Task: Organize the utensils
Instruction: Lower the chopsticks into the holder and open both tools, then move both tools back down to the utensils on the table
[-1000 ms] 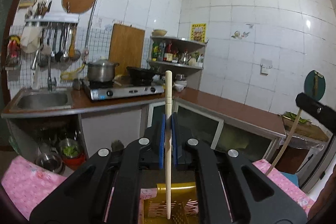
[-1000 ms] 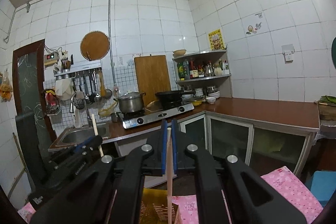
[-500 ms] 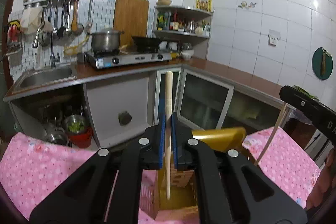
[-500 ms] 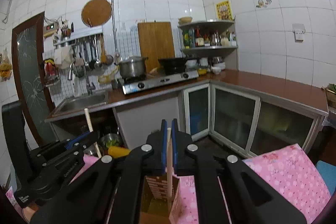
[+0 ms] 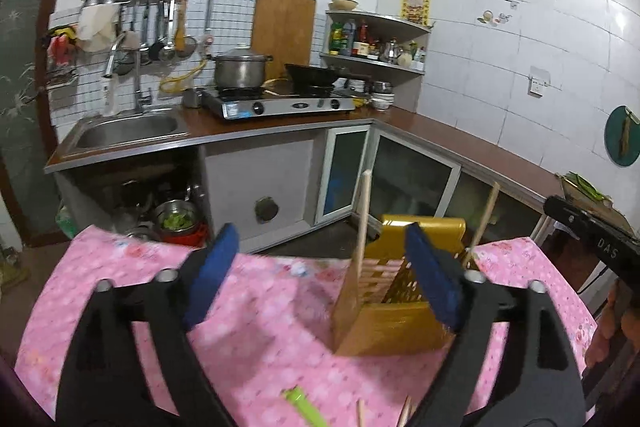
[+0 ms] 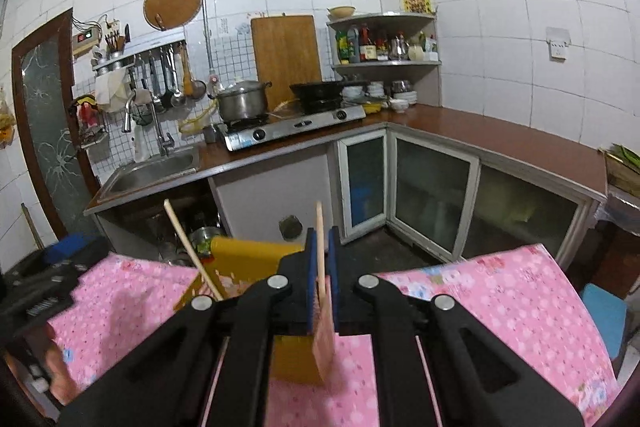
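Over the yellow holder (image 6: pixel 244 255), the right gripper (image 6: pixel 321 283) clenches a chopstick (image 6: pixel 320 227) upright, tip down toward its slot, while the left gripper (image 5: pixel 316 283), its jaws opening and empty, stands beside the chopstick (image 5: pixel 362 223) already in.

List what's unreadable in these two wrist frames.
- Yellow holder interior: right wrist view, hidden behind the right gripper and its chopstick.
- Green item and stick tips: left wrist view, cut off by the bottom edge.
- Pink tablecloth print: left wrist view, motion-blurred.
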{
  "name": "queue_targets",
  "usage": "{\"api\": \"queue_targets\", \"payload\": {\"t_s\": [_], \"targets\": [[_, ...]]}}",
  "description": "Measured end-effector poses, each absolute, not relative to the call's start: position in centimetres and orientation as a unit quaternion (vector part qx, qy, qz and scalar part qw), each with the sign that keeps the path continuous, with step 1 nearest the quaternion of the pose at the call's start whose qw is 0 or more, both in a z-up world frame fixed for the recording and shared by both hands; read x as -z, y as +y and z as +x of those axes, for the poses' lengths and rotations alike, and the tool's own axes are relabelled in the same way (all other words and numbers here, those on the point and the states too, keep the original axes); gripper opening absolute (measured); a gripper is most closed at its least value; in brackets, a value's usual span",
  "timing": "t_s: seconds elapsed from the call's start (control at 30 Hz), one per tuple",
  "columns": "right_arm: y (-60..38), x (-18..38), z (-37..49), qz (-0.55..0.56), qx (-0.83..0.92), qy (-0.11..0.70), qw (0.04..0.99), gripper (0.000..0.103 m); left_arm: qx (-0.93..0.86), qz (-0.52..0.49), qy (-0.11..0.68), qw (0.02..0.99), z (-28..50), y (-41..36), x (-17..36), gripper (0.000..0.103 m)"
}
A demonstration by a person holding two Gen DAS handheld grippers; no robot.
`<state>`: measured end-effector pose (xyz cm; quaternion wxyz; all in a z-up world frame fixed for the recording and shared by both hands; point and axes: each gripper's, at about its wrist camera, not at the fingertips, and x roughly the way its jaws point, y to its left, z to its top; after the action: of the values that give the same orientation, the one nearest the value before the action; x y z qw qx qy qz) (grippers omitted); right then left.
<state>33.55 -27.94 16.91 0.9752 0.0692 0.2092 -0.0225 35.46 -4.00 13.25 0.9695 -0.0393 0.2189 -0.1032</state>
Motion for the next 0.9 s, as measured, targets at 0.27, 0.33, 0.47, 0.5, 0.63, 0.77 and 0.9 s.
{"api": "queue_targets", "payload": {"t_s": [0.27,0.33,0.47,0.5,0.63,0.77,0.9], "targets": [[-28.8,-11.6,28.6,0.093,0.03,0.261,0.96,0.066,0.085,-0.034,0.246,0.965,30.2,-0.4,-10.5,0.098],[-29.1,-10.1,27.0,0.11,0.039,0.255,0.96,0.077,0.082,-0.038,0.259,0.962,29.4,0.0,-9.3,0.098],[-28.0,-7.5,24.9,0.074,0.07,0.266,0.959,0.09,0.076,-0.039,0.28,0.956,27.8,0.6,-6.8,0.098],[-27.5,-7.0,24.4,0.055,0.092,0.266,0.958,0.091,0.076,-0.038,0.282,0.956,27.6,0.7,-6.4,0.098],[-25.8,-5.9,23.5,-0.007,0.155,0.27,0.95,0.094,0.066,-0.033,0.279,0.958,26.5,0.7,-5.5,0.098],[-25.2,-5.5,22.7,-0.007,0.145,0.274,0.951,0.094,0.064,-0.035,0.283,0.956,25.5,0.9,-4.6,0.098],[-25.3,-4.1,22.2,0.037,0.124,0.294,0.947,0.094,0.049,-0.048,0.303,0.95,25.2,1.4,-3.3,0.098]]}}
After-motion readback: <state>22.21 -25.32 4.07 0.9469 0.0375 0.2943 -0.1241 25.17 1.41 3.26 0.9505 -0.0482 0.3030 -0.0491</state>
